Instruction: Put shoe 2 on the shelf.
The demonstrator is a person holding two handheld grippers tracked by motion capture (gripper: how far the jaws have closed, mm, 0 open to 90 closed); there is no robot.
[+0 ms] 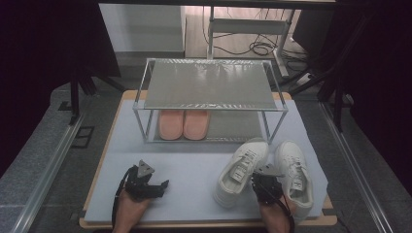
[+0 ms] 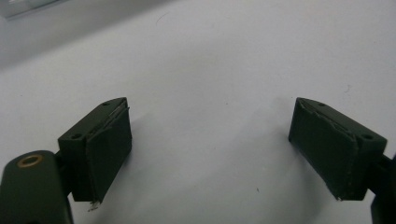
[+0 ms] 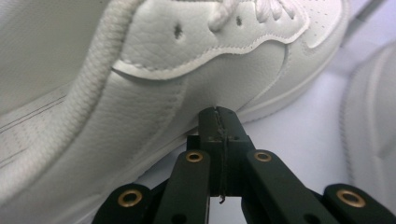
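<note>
My right claw is pinched fully together with nothing between its jaws, its tip just at the side of the left white sneaker, low on the leather near the sole. That sneaker lies near the worktop's front edge, right of centre, with its mate just beside it toward the right edge. My left claw stands wide over bare worktop near the front left corner, holding nothing.

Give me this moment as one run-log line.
left gripper: open, over bare mat | right gripper: shut, tips at side of left white sneaker, nothing held | pink slippers: on rack's lower shelf
</note>
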